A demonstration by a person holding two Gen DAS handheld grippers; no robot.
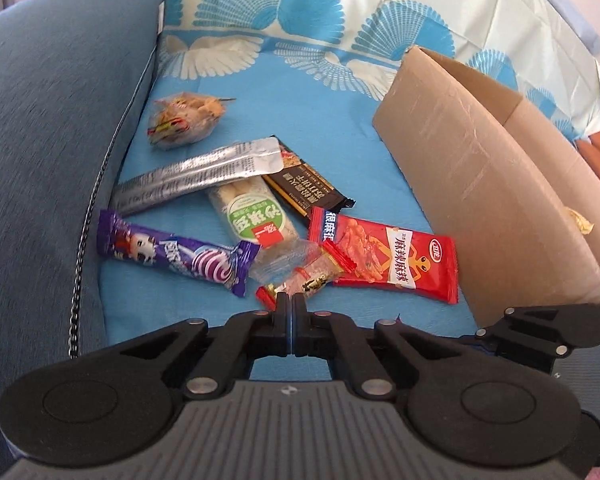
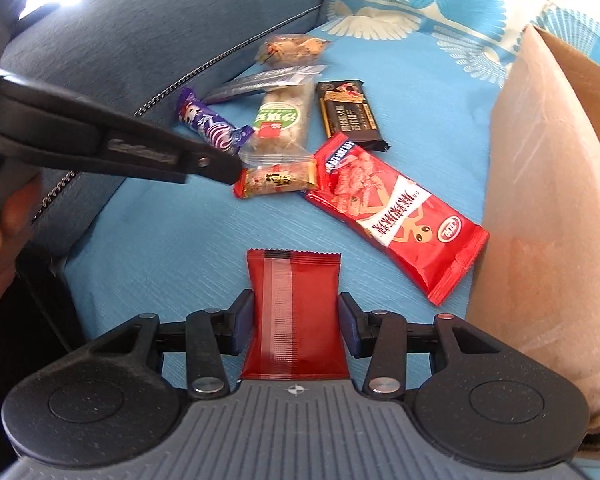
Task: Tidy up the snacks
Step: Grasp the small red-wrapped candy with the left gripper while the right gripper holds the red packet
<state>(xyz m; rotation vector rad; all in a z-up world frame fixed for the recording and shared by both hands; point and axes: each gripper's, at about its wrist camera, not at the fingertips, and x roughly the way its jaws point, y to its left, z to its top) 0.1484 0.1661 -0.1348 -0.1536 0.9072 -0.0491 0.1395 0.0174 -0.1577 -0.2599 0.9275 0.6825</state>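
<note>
A: From the left we see the purple lollipop wrapper (image 1: 172, 254) on the blue sofa cover (image 1: 300, 120), then our left hand-held gripper (image 1: 291, 300), jaws pressed together on the red end of the small candy (image 1: 300, 278) (it seems to pinch the wrapper, though the view there is tight).

B: Further right lies the red spicy snack packet (image 1: 388, 256), beside the cardboard box (image 1: 480, 184). Our right hand-held gripper (image 2: 296, 316) clamps a dark red packet (image 2: 296, 304).

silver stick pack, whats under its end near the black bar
The silver stick pack overlaps the top of the green-label snack and a corner of the black bar. Anything else beneath is hidden.
</note>
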